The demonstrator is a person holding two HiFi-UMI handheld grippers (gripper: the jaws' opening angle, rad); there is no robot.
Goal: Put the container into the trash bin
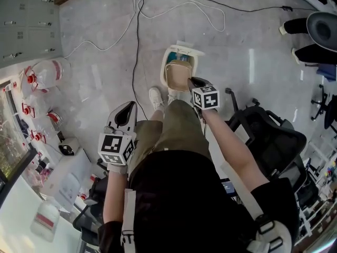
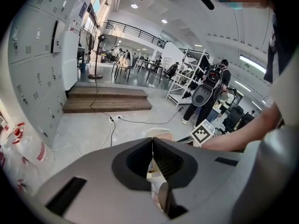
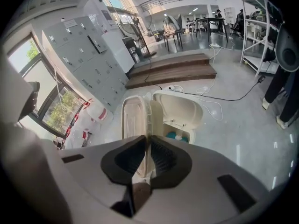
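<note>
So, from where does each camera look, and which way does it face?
Head view: on the person's head, facing steeply down; legs, forearms, left gripper and right gripper show.
Left gripper view: on the left gripper, facing along its shut jaws over the floor; right forearm shows.
Right gripper view: on the right gripper, facing down along jaws gripping the container, towards the trash bin; no body part clear.
Shared: head and right gripper views both show container and trash bin.

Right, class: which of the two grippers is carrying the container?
The right gripper: its jaws clamp the pale plastic container over the open trash bin. The left gripper has its jaws together with nothing between them.
</note>
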